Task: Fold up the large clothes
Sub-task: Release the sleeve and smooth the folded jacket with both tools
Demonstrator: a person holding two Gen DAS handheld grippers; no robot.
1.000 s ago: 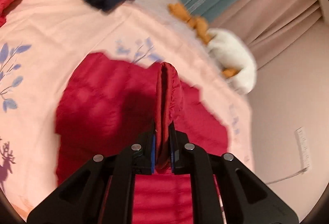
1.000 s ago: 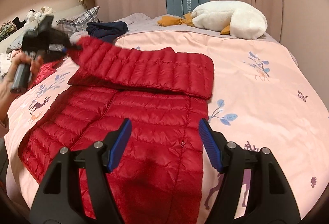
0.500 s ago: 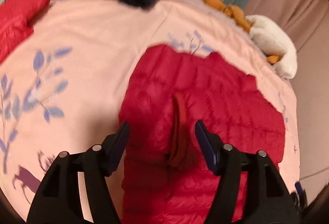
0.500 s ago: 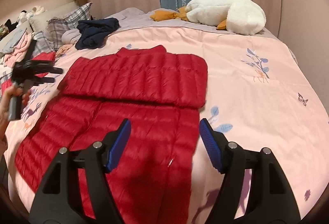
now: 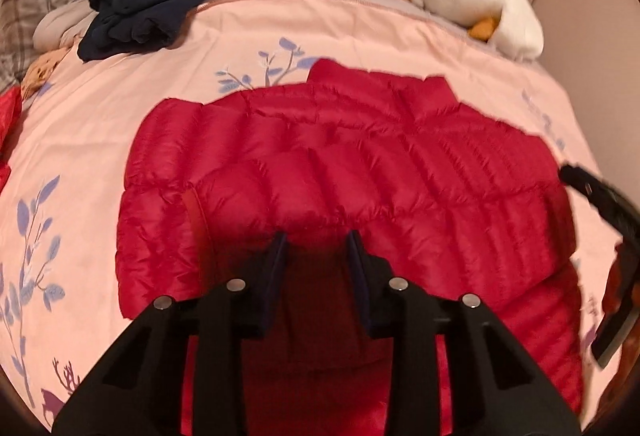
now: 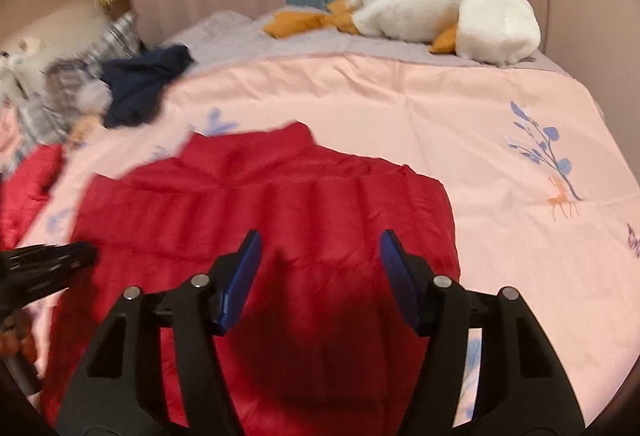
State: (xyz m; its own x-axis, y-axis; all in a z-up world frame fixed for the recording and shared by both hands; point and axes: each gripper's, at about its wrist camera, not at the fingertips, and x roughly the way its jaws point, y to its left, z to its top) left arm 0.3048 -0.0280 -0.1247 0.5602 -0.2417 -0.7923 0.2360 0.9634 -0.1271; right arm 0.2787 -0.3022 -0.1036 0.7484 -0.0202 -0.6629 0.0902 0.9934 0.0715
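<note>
Hovering low over the near part of the red puffer jacket [image 5: 360, 164], the left hand-held gripper [image 5: 316, 248] has its jaws a narrow way apart and closing, with nothing pinched between them that I can see; only shadowed red fabric lies beneath. Beside it, the right hand-held gripper [image 6: 320, 256] is spread wider, its jaws also closing, and they too are empty, with the jacket's quilted surface below them.

The jacket lies flat on the bed's pink printed duvet [image 6: 460, 124], roughly in the middle. A sleeve looks already laid across the chest, forming a padded band running side to side, with its cuff [image 5: 194, 208] showing at the left edge. The collar [image 6: 292, 136] points toward the far side of the bed. So the first tuck seems done, and I judge the job somewhere short of halfway: whether the other sleeve is tucked I cannot tell, and the body remains to be doubled over from hem to collar.

Further off, a dark navy garment [image 5: 148, 8] sits bunched near the plaid pillow [image 5: 24, 12], and another red piece [image 6: 28, 188] lies at the left edge, both apparently waiting. At the far end rests a white plush goose [image 6: 448, 12] against the curtain.
</note>
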